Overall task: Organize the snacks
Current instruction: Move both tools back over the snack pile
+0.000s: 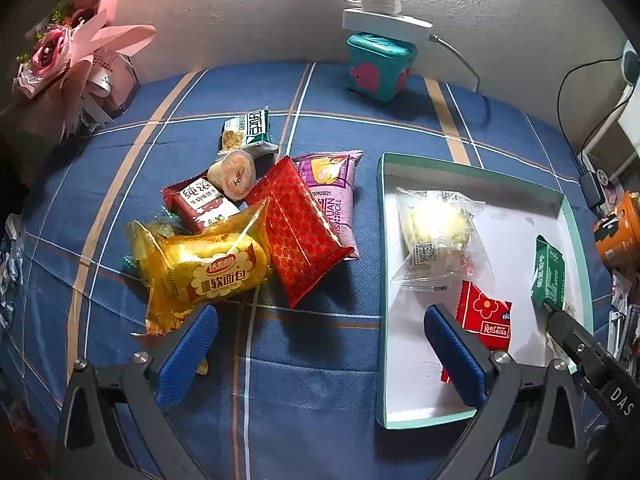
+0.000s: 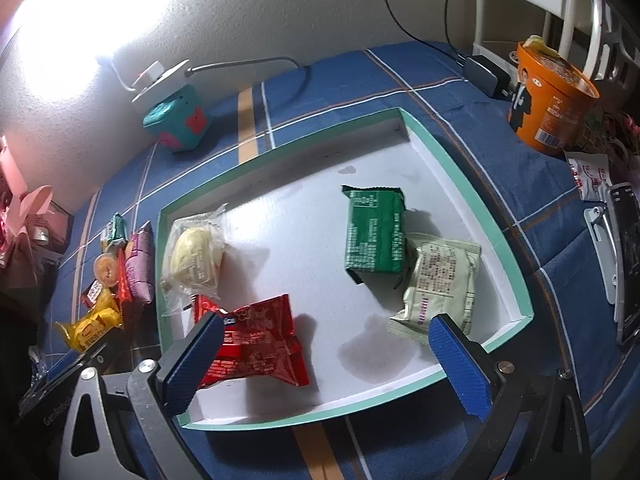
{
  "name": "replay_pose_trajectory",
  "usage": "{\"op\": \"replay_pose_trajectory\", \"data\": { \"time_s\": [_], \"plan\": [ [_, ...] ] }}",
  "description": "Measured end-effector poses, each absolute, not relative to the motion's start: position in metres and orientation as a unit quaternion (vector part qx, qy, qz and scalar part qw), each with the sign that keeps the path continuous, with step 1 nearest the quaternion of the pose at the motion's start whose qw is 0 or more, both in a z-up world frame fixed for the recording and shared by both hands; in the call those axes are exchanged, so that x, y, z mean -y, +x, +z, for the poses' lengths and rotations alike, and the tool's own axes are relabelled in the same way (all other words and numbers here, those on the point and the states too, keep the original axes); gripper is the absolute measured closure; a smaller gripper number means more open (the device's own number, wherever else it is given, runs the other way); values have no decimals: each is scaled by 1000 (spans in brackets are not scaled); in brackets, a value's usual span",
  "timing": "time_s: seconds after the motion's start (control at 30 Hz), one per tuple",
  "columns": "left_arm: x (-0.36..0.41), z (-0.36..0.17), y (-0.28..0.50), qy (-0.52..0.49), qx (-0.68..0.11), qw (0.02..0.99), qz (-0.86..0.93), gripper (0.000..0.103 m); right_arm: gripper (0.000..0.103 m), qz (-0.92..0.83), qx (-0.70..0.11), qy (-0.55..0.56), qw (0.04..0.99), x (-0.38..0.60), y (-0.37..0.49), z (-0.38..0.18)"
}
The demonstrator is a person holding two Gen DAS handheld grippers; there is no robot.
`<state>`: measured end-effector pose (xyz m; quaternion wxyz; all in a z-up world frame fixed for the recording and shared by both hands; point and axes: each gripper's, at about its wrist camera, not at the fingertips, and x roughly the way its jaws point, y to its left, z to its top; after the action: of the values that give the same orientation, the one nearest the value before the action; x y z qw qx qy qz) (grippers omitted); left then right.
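Observation:
A pile of snacks lies on the blue checked cloth: a yellow bread pack [image 1: 208,268], a red packet [image 1: 304,232], a purple roll packet [image 1: 336,196], a jelly cup [image 1: 236,174] and others. My left gripper [image 1: 320,316] hangs open just in front of the pile, holding nothing. The teal-rimmed white tray [image 2: 480,208] holds a clear-wrapped pastry [image 2: 196,256], a red packet [image 2: 256,348], a green packet [image 2: 374,232] and a pale green packet [image 2: 440,276]. My right gripper [image 2: 326,324] stands open above the tray's near side, with nothing between its fingers.
A teal tin [image 1: 380,66] with a white power strip on top stands by the back wall. An orange noodle cup [image 2: 554,100] sits beyond the tray's far right corner. A pink bouquet [image 1: 76,56] fills the back left. Cables and a charger lie at the right.

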<state>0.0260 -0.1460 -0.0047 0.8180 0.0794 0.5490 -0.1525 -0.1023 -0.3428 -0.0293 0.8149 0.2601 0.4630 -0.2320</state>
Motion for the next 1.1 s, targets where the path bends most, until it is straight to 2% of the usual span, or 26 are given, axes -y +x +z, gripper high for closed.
{"op": "replay_pose_trajectory", "data": {
  "time_s": [0.47,0.8,1.1],
  "plan": [
    [94,12,40,133,-519,833,-138,0,0,-157,-469,235,837,277,-74,-22],
    [-4,24,69,26,-525,849,-47,0,0,-109,-477,212,846,229,-47,-21],
    [-33,18,76,-12,-536,844,-21,0,0,-60,-490,198,847,185,-19,-28]
  ]
}}
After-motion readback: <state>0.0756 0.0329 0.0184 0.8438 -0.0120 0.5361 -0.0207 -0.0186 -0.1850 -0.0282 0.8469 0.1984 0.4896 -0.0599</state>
